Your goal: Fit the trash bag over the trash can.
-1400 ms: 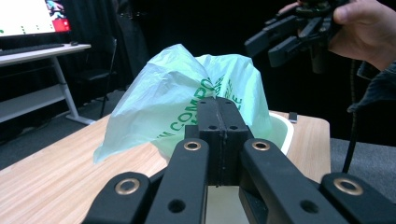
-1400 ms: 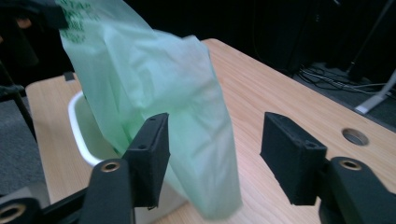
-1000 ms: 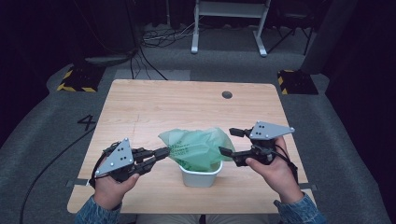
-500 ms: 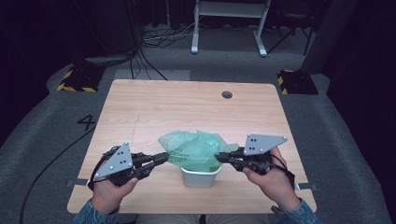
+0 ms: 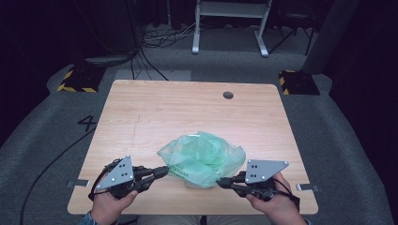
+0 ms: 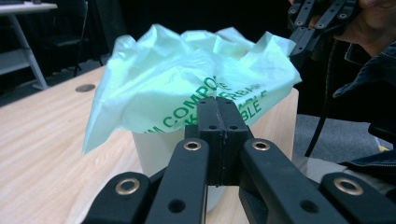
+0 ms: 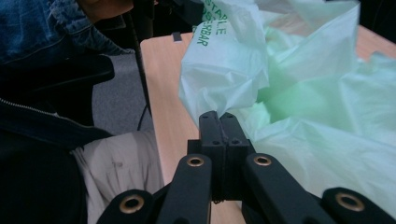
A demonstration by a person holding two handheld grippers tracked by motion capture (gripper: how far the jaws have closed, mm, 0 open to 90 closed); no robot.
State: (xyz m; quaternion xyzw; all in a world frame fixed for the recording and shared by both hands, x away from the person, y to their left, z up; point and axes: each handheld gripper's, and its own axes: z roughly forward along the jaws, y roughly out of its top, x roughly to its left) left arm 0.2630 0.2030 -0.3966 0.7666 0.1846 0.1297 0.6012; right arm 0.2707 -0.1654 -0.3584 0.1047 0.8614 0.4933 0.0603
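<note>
Green plastic of a bag (image 5: 202, 158) is seen draped over a white cup (image 6: 154, 150) near the counter's (image 5: 187, 112) six o'clock edge. At the bag's nine o'clock, the left hand-held gripper (image 5: 162, 170) is pressed together on the bag's printed hem. At the bag's four o'clock, the right hand-held gripper (image 5: 221, 183) is pinched shut on the film's edge.
</note>
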